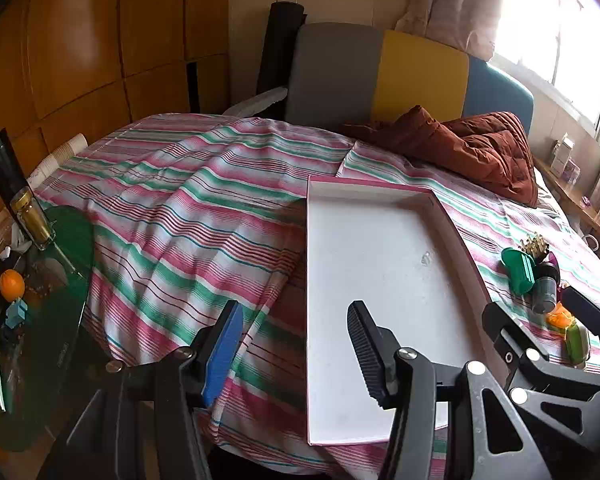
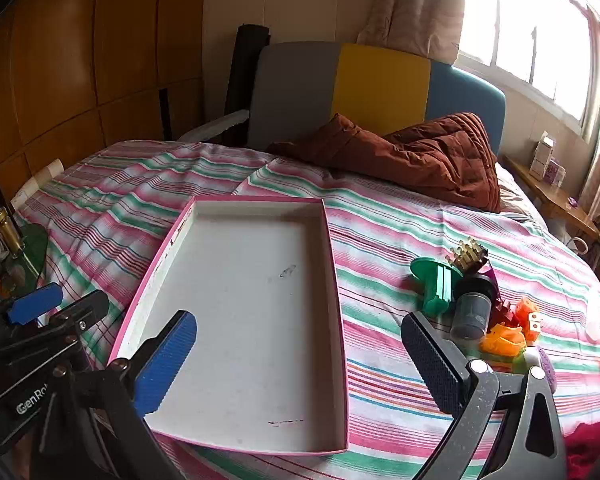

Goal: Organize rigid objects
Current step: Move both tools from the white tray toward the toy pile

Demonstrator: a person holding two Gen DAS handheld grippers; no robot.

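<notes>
Hovering, both spread: left gripper (image 1: 296,344), right gripper (image 2: 300,360) | tray (image 2: 336,280) bare | green plastic piece (image 2: 438,284) near bed's right edge, probably light, stiff; grip its ribbed stem

**Open ahead, clutter on the right**

Ahead of my right claw (image 2: 298,358) the white tray (image 2: 244,300) lies bare, an easy way in between its low pink walls. To my right a toy pile blocks the way: green piece (image 2: 436,284), dark jar (image 2: 471,316), orange blocks (image 2: 508,336). My left claw (image 1: 296,354) crowds the tray's left edge.
</notes>
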